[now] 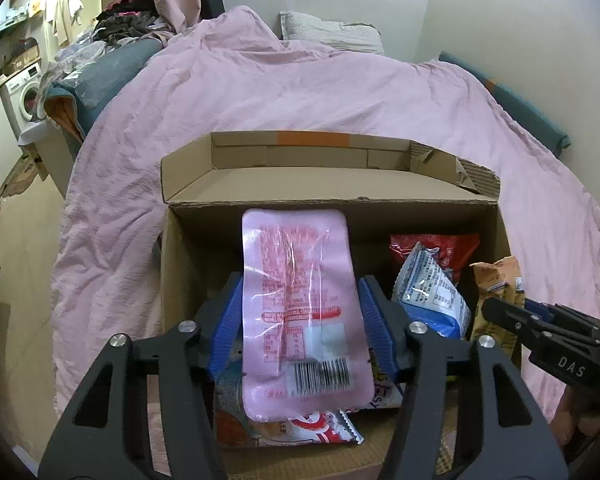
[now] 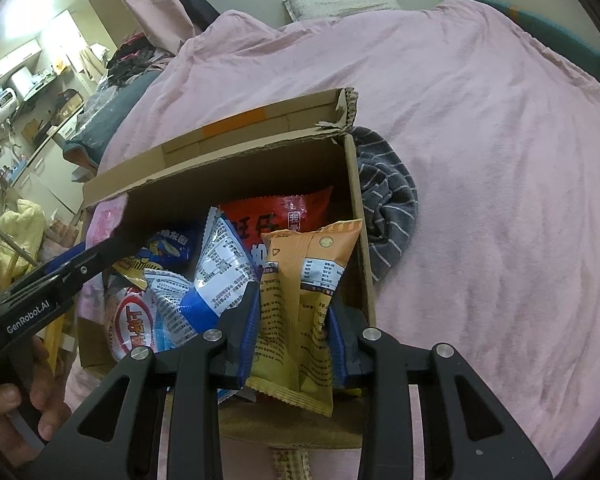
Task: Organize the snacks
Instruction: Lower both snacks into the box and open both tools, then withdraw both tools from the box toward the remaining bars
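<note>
Ahead of the left tool [image 1: 300, 320], the cardboard box [image 1: 188, 248] has bare floor along its left wall; the raised back flap [image 1: 324, 184] bars the far side. Right of it, packed snack bags [image 2: 228, 264] (and the right tool [image 2: 292, 336]) block passage.

Pink packet [image 1: 300, 312]: lower end overlaps the snacks beneath it, whose print is mostly covered; whether the blue pads [image 1: 370, 322] touch its sides cannot be told. Orange packet [image 2: 300, 304]: lower sides hidden behind the pads [image 2: 249, 344]. Red bag [image 2: 278, 216]: only its upper part shows behind other packets. Cardboard box [image 2: 228, 168]: floor unseen. Striped cloth [image 2: 388, 204]: partly hidden behind the box wall. Packet text too small to read.
</note>
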